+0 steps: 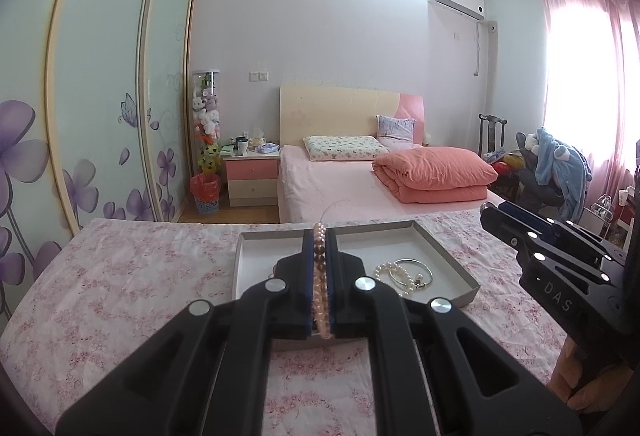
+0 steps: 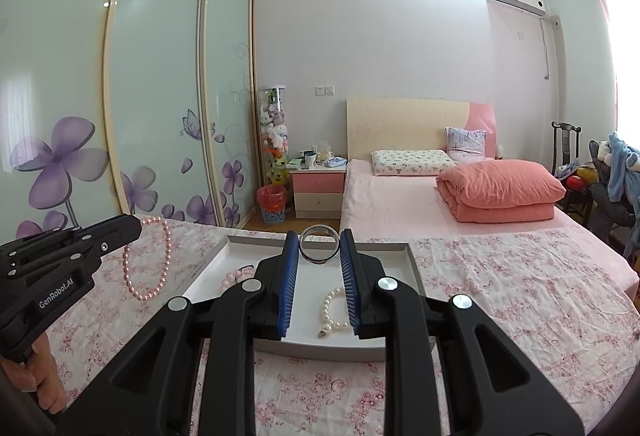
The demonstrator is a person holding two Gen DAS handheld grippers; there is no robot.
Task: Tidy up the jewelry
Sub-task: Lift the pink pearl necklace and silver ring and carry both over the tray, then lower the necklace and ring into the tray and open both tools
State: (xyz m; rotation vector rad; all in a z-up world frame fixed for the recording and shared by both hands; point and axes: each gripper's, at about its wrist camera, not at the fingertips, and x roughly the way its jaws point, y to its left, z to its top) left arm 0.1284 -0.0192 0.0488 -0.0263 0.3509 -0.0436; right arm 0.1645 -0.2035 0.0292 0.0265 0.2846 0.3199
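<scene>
So my left gripper (image 1: 320,236) had its jaws clamped on the pink bead necklace (image 2: 148,260), strand running lengthwise between them and dangling left of the tray (image 2: 416,260). My right gripper (image 2: 319,236) was half-open around the silver bangle (image 2: 319,244), up over the tray's far end, white pearl bracelet (image 2: 334,310) lying below.

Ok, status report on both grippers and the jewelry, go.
Left gripper shut on pink bead necklace, strand hanging. Right gripper shut on silver bangle, above tray. White pearl bracelet in tray. Nothing in the way.
</scene>
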